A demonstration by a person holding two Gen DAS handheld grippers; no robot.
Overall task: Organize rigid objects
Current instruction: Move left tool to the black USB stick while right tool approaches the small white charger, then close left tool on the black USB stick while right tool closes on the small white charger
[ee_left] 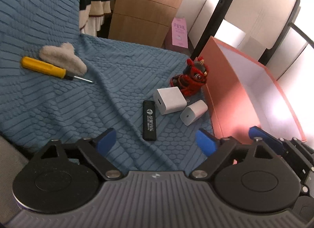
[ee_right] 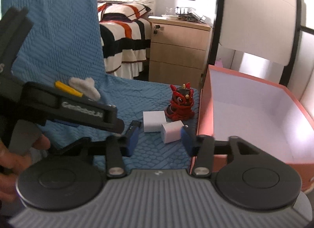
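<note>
Since both tools sit low over the blue textured cover, this reads as the approach to a pick, nothing lifted yet.
landmark: pink open box (ee_right: 253, 110), empty, at the cover's right edge; likely the drop target, mouth up for easy release.
left tool (ee_left: 157, 139): jaws wide apart, nothing between the pads; black lighter (ee_left: 149, 120) lies just ahead, lengthwise to the view, left of the box.
right tool (ee_right: 160, 139): jaws part closed, not touching; small white charger (ee_right: 171, 131) sits between and just beyond the pads, just beside the box wall.
large white charger (ee_left: 169, 100): behind the small one, touching or nearly.
red lion figurine (ee_left: 191, 77): upright, next to the box's far corner.
yellow screwdriver (ee_left: 49, 68): well left of the box, against a fluffy white piece (ee_left: 64, 59).
judgement: nearest items first, short carry.
</note>
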